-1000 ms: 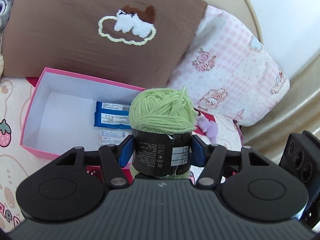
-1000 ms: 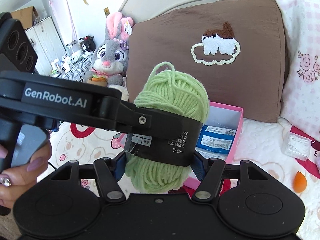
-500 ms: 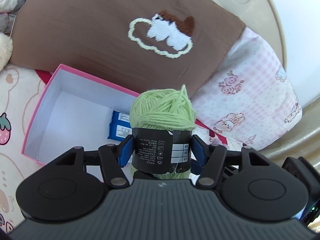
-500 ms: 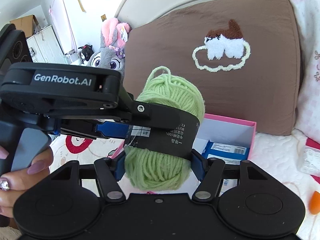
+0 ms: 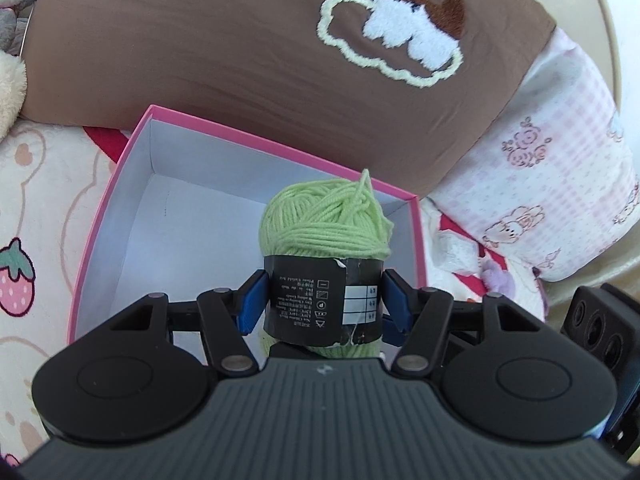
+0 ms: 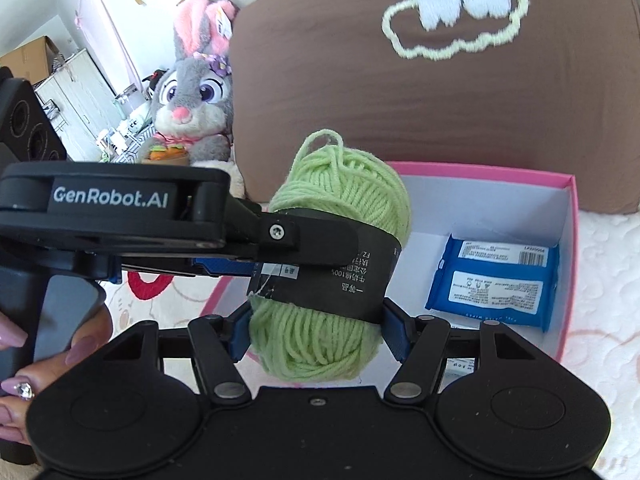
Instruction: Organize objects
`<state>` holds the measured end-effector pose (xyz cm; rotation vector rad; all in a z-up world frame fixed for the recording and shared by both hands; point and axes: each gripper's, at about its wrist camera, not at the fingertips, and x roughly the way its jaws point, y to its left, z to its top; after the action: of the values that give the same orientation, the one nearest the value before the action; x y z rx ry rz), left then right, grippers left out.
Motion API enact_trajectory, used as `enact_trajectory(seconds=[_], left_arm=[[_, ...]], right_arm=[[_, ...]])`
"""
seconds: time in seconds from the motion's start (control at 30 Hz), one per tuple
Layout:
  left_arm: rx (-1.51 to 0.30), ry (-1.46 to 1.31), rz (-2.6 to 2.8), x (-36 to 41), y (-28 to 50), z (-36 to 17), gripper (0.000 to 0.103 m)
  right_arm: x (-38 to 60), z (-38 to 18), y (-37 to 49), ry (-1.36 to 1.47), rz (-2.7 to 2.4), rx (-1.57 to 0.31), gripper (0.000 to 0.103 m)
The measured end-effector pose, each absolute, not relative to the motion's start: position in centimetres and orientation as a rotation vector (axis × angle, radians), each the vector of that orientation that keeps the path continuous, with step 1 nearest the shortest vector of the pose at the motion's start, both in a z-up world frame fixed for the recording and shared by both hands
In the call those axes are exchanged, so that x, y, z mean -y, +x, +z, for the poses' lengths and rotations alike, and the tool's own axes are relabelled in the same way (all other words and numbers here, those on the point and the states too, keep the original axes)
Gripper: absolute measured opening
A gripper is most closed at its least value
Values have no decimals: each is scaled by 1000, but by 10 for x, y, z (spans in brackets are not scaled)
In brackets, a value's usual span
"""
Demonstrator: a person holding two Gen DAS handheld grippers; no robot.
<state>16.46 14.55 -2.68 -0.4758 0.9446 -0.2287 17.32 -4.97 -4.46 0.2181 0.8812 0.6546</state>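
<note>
A ball of light green yarn (image 5: pixel 326 224) with a black paper band hangs over the open pink box (image 5: pixel 132 152). My left gripper (image 5: pixel 324 306) is shut on the band, its blue pads pressing both sides. My right gripper (image 6: pixel 316 332) is shut on the same yarn (image 6: pixel 348 184), lower down on the band. In the right wrist view the left gripper's upper finger (image 6: pixel 316 236) crosses the yarn from the left. The box (image 6: pixel 573 240) is white inside and holds a blue wipes pack (image 6: pixel 496 284) at its right end.
A brown pillow (image 5: pixel 240 40) with an embroidered cloud leans behind the box, with a pink checked pillow (image 5: pixel 560 168) to its right. A plush rabbit (image 6: pixel 192 100) sits at the left. A person's hand (image 6: pixel 16 368) grips the left handle. Patterned bedding (image 5: pixel 36 200) surrounds the box.
Both grippers have come down and forward with the yarn, from in front of the box to over its inside. The box and the brown pillow now look larger.
</note>
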Motion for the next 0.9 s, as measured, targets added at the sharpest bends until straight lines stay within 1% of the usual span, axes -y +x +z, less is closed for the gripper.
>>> enact_trajectory(seconds=[0.13, 0.33, 0.53, 0.67, 0.9], left_arm=[[-958, -465, -216, -147, 175, -42, 60], [-918, -480, -227, -152, 189, -63, 59], [-952, -489, -206, -156, 202, -81, 59], [-930, -420, -236, -150, 205, -87, 59], [-965, -431, -206, -159, 211, -95, 58]], right_arm=[[43, -59, 186, 228, 641, -919, 69], [37, -72, 212, 220, 600, -984, 69], [31, -94, 227, 245, 581, -1022, 69], [25, -99, 234, 210, 552, -1052, 68], [20, -110, 244, 228, 538, -1093, 68]])
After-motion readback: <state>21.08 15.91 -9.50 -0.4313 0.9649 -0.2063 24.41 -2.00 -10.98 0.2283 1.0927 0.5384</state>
